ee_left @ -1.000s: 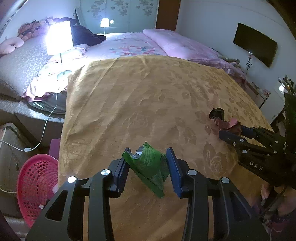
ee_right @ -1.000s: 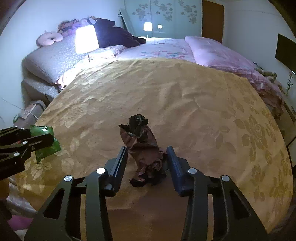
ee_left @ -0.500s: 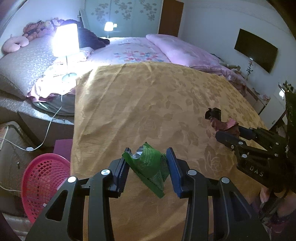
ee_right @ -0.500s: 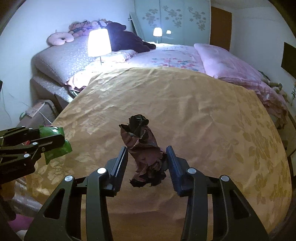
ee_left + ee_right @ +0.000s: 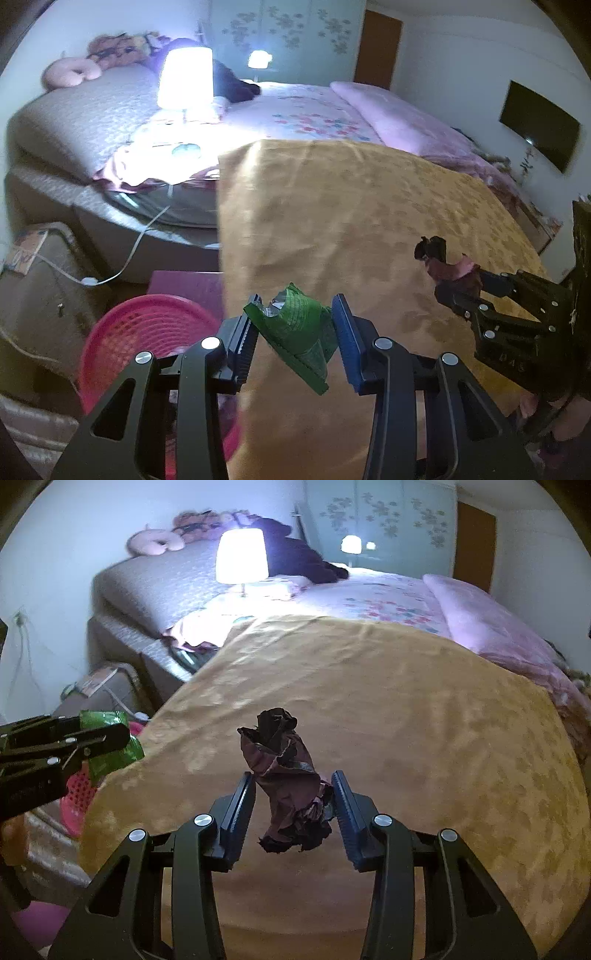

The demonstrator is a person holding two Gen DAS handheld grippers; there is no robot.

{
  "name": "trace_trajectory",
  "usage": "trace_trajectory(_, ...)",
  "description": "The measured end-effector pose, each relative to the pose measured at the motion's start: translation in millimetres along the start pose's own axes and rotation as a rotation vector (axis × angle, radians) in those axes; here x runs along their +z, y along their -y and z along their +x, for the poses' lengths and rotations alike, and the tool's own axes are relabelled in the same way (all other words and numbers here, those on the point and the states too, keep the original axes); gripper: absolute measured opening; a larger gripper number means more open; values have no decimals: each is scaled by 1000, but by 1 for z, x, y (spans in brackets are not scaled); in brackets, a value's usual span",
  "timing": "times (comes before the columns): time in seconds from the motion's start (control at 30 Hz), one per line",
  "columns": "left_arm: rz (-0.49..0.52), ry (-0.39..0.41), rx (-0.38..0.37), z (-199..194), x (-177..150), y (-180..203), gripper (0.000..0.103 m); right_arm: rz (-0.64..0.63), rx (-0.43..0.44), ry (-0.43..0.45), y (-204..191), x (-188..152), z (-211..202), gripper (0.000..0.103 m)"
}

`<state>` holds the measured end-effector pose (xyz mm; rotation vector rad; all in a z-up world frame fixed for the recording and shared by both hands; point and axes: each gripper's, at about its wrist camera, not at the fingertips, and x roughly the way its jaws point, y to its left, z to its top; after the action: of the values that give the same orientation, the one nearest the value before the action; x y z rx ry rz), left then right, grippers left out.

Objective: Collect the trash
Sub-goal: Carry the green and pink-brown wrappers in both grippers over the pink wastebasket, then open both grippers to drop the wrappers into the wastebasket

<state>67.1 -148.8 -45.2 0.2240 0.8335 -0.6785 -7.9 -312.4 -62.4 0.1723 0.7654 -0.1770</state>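
Observation:
My left gripper (image 5: 295,332) is shut on a crumpled green wrapper (image 5: 297,338) and holds it in the air over the left edge of the gold bedspread (image 5: 369,221), close to a pink basket (image 5: 147,332) on the floor. My right gripper (image 5: 293,794) is shut on a crumpled dark maroon wrapper (image 5: 288,775) above the bedspread (image 5: 406,720). The right gripper with its maroon wrapper (image 5: 447,267) shows at the right of the left wrist view. The left gripper with the green wrapper (image 5: 107,746) shows at the left of the right wrist view, over the basket (image 5: 75,794).
A lit lamp (image 5: 184,79) stands on the bed beyond the spread, with pink bedding (image 5: 388,114) and pillows behind. A white cable (image 5: 129,254) and a grey box (image 5: 40,288) lie on the floor left of the bed. A wall TV (image 5: 537,125) hangs at the right.
Both grippers have swung to the left with their wrappers held. The left gripper has moved from over the bedspread to its left edge, and the pink basket has come closer under it.

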Motion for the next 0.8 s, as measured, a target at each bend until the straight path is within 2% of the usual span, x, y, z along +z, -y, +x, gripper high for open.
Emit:
trace_trajectory(0.37, -107, -17, 156, -8, -21, -74, 38, -108, 114, -6, -71, 23, 16, 42)
trace_trajectory(0.8, -268, -52, 236, -11, -49, -142, 38, -193, 224, -62, -140, 38, 47, 42)
